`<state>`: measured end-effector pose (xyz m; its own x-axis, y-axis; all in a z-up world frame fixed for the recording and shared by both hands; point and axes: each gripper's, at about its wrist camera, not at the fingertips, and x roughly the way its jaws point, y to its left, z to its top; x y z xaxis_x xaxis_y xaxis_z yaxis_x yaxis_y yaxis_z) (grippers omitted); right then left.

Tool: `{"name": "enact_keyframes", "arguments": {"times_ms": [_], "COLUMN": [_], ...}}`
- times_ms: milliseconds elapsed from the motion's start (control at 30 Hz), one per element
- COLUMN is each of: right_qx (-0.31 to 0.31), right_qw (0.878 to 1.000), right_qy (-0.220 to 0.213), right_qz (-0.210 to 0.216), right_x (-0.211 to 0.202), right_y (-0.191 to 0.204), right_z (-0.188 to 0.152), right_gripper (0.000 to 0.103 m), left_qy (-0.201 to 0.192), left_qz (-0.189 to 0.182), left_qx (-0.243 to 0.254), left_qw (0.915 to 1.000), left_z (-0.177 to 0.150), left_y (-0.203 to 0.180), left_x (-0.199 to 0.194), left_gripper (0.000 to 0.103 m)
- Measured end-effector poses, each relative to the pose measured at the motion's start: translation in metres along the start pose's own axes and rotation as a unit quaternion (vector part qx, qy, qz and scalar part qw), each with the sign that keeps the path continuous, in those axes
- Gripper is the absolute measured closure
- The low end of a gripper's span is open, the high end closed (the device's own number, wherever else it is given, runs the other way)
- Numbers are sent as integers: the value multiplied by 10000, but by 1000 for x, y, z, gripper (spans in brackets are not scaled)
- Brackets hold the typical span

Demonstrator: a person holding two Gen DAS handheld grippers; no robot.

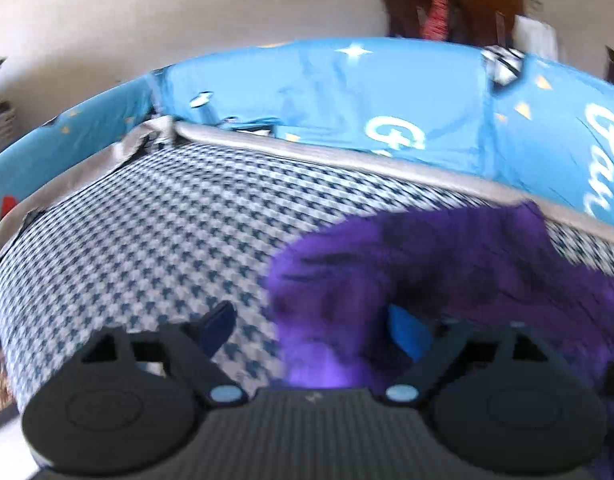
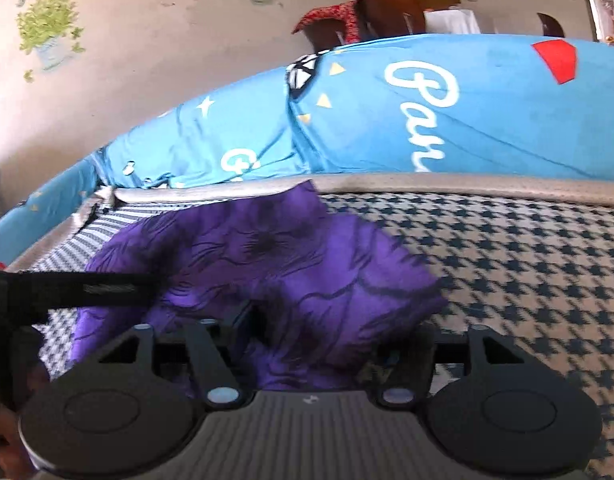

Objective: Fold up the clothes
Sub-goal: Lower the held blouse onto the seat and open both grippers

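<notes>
A purple garment with a dark flower print (image 2: 275, 264) lies bunched on a houndstooth-patterned mat (image 2: 527, 264). In the left wrist view the garment (image 1: 427, 264) fills the right half, blurred. My left gripper (image 1: 311, 324) is open: its left finger (image 1: 217, 326) rests over the mat, its right finger (image 1: 407, 332) is pressed into the purple cloth. My right gripper (image 2: 327, 336) is low over the garment's near edge; cloth covers its fingertips, so its state is unclear. The left gripper's black body (image 2: 79, 288) shows at the left of the right wrist view.
The mat (image 1: 147, 240) has a grey border (image 1: 347, 156). Behind it lies blue bedding with white lettering (image 2: 447, 120), also in the left wrist view (image 1: 367, 92). A beige wall with plant decals (image 2: 47, 36) and dark wooden furniture with red cloth (image 2: 347, 20) stand beyond.
</notes>
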<state>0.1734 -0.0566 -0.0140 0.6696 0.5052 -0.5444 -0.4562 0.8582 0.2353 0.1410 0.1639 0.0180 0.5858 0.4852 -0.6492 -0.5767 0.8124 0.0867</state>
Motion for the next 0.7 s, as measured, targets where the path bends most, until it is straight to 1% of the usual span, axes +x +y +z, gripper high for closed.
{"name": "enact_keyframes", "arguments": {"times_ms": [33, 100, 200, 233, 300, 400, 467, 500, 567, 600, 667, 700], "right_qx": [-7, 28, 88, 78, 95, 135, 161, 138, -68, -202, -437, -515], "right_qw": [9999, 9992, 9969, 9960, 9955, 9948, 9941, 9938, 9923, 9922, 9923, 9928], "right_qy": [-3, -50, -125, -136, -235, -402, -513, -649, -987, -1069, -1129, -1082], "right_qz": [-148, -407, -772, -877, -915, -929, -938, -895, -743, -607, -249, -67], "right_x": [-3, -8, -16, -18, -21, -27, -31, -35, -44, -47, -50, -49], "right_y": [-2, -9, -19, -22, -24, -26, -28, -26, -19, -14, -5, -1], "right_z": [1, 3, 7, 8, 10, 13, 16, 17, 20, 21, 21, 19], "right_gripper": [31, 30, 30, 30, 30, 30, 30, 31, 39, 46, 51, 55], "left_qy": [33, 168, 239, 210, 146, -18, -96, -85, -54, -9, 104, 161], "left_qz": [17, -43, -9, -50, -149, -453, -386, -353, -282, -229, -101, -55], "left_qx": [-166, -493, -740, -803, -916, -944, -1016, -1088, -1231, -1297, -1446, -1509], "left_qw": [9999, 9986, 9970, 9965, 9956, 9945, 9940, 9934, 9920, 9913, 9894, 9884], "left_z": [2, 6, 8, 9, 10, 16, 19, 20, 22, 23, 23, 21], "left_y": [9, 23, 35, 38, 42, 43, 46, 49, 55, 59, 66, 68], "left_x": [2, 5, 7, 5, 0, -10, -14, -13, -11, -7, 0, 2], "left_gripper": [10, 10, 8, 8, 8, 8, 8, 8, 8, 8, 8, 8]}}
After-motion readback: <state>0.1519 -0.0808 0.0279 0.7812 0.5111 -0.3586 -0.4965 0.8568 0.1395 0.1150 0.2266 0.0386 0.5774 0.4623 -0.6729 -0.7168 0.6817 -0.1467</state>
